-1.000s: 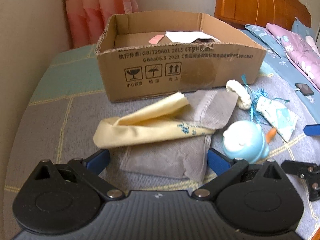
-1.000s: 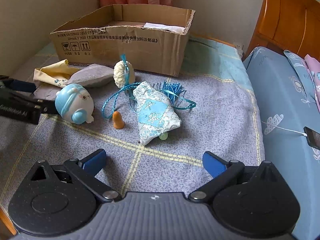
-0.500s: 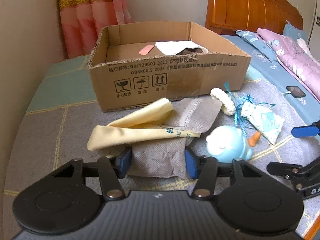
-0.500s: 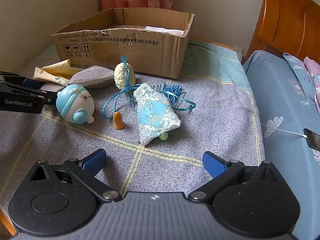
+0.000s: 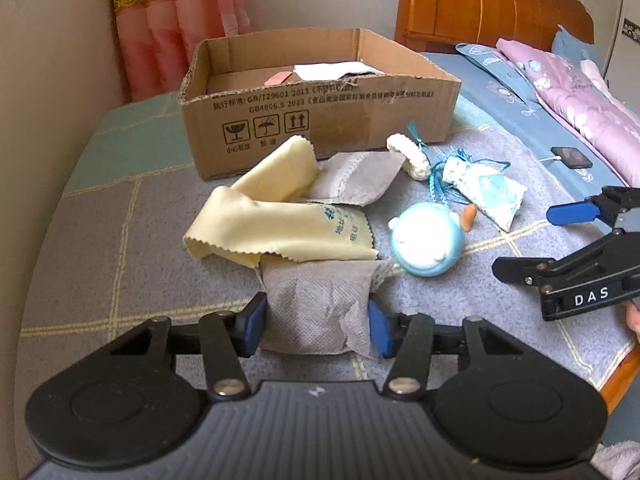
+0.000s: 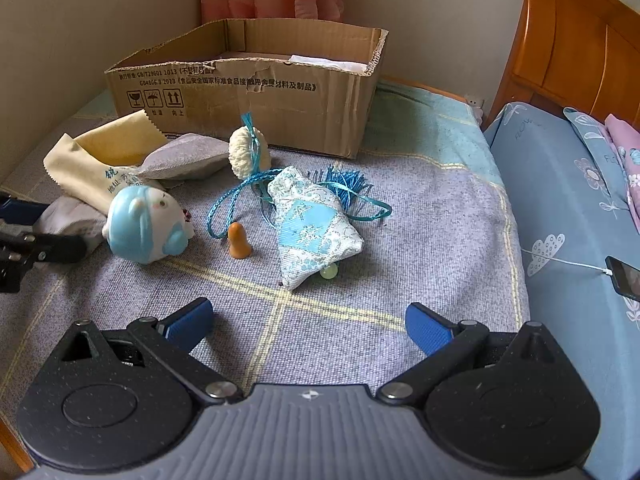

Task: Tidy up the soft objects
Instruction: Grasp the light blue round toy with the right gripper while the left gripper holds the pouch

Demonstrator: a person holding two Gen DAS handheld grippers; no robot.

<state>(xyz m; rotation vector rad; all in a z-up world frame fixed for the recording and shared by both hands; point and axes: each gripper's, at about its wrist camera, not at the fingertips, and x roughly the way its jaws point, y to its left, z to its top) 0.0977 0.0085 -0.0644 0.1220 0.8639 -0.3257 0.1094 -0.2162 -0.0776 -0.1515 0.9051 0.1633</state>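
Matt corrugated cardboard box (image 5: pixel 320 116), glossy blue toy (image 5: pixel 426 242), fuzzy grey cloth (image 5: pixel 320 312)

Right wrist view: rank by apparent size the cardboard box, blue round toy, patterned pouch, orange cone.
1. cardboard box, largest though farthest.
2. patterned pouch and blue round toy: look alike, no ranking.
3. orange cone, smallest.

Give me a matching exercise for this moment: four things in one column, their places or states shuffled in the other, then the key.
1. grey cloth
2. yellow cloth
3. cardboard box
4. right gripper

A. open, over bare blanket
B. at the back, by the wall
C. pinched between the left gripper's pads
D. draped over the grey cloth

Pairs: 1-C, 2-D, 3-B, 4-A
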